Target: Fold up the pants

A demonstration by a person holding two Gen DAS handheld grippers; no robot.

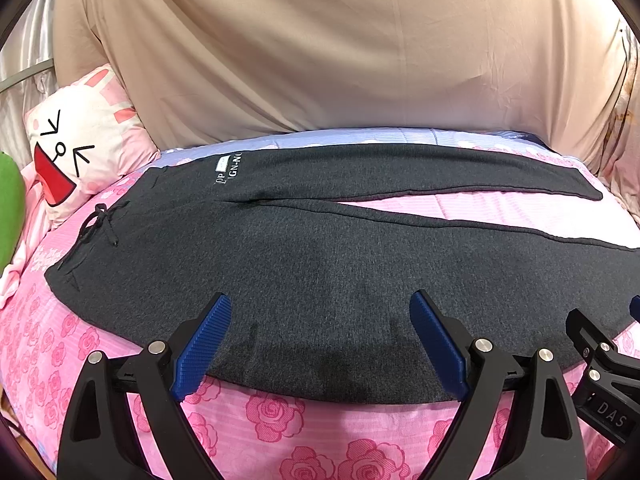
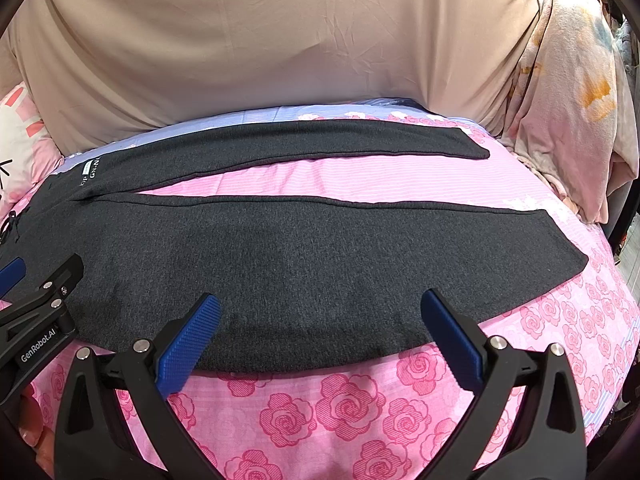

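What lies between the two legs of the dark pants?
Only bare pink striped bedcover lies between the far leg and the near leg; the right wrist view shows this best.

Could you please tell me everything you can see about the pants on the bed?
The pants are dark charcoal grey, in a soft knit-looking fabric. They lie flat and unfolded on the pink rose-print bedcover, waist to the left, legs running right and spread apart in a V so pink shows between them. A black drawstring is tied in a bow at the waist, and white lettering with a small label sits near the far hip. Both the left gripper and right gripper are open at the near edge, gripping nothing.
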